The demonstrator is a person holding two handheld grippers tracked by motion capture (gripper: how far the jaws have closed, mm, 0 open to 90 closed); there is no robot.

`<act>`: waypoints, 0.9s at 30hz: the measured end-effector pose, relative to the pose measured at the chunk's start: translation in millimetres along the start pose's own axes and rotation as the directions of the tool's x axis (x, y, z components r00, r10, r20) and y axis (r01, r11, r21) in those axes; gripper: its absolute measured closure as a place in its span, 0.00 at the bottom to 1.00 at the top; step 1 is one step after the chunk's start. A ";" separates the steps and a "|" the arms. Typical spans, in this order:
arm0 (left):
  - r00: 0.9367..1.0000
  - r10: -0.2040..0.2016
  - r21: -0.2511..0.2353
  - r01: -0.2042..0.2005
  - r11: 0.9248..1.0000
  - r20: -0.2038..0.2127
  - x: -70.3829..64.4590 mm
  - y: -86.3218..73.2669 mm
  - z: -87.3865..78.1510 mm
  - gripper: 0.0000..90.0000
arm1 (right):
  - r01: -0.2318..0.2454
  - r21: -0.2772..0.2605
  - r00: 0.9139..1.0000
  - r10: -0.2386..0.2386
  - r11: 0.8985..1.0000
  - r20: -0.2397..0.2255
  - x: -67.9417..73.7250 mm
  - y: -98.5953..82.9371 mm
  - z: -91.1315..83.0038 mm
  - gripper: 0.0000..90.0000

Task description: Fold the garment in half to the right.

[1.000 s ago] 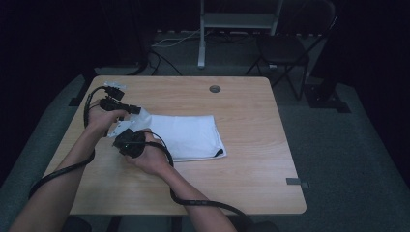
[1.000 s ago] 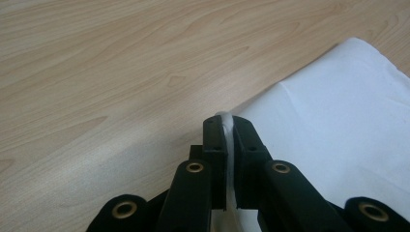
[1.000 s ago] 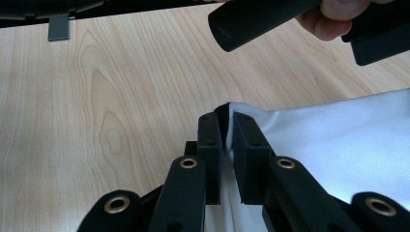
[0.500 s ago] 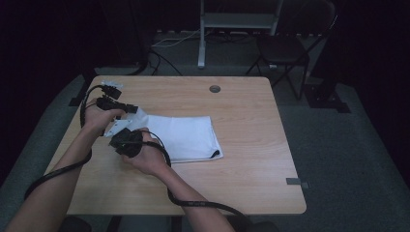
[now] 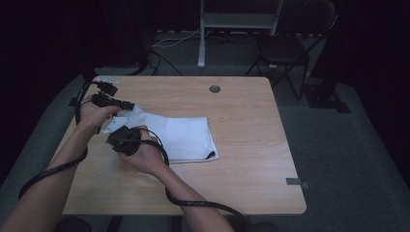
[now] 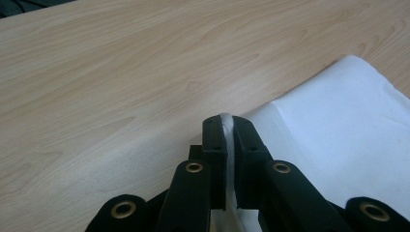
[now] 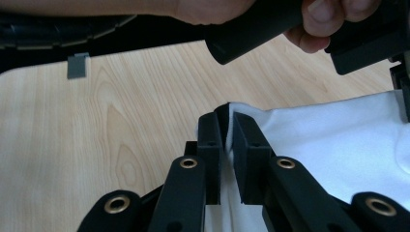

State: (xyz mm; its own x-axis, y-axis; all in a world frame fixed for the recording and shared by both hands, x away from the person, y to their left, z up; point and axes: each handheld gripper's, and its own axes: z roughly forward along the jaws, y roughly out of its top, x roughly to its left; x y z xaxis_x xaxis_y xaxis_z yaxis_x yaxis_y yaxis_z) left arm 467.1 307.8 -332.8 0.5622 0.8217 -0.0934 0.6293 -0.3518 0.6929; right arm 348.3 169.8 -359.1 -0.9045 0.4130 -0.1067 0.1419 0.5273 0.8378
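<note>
Both grippers, left (image 6: 226,126) and right (image 7: 226,118), pinch the cloth (image 5: 181,137) near the table's (image 5: 251,145) left edge, seemingly to fold it.

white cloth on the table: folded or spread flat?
Folded. The white cloth lies as a layered rectangle; the left gripper and right gripper each pinch its lifted near-left end.

A white folded cloth (image 5: 183,137) lies flat on the left half of the light wooden desk (image 5: 251,145), its left edge lifted and bunched, its near right corner dark-trimmed.
</note>
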 end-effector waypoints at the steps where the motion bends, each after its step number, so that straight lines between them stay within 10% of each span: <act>1: 1.000 -0.002 -0.001 0.002 1.000 -0.003 0.9 0.5 -1.8 0.95 | 0.000 -0.005 1.000 0.000 1.000 0.001 0.0 1.6 -0.5 0.92; 27: 0.999 -0.013 0.005 0.013 1.000 -0.052 18.0 2.4 -29.6 0.94 | -0.018 -0.073 1.000 0.018 0.997 -0.011 4.4 24.6 -4.1 0.92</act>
State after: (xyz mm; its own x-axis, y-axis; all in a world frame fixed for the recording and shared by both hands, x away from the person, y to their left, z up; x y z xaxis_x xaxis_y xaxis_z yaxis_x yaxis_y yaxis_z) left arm 462.9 335.1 -311.6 0.5258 0.8481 -0.0652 0.6394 -0.3435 0.6879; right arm 346.2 181.6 -336.7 -0.9063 0.4138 -0.0859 0.1286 0.4636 0.8766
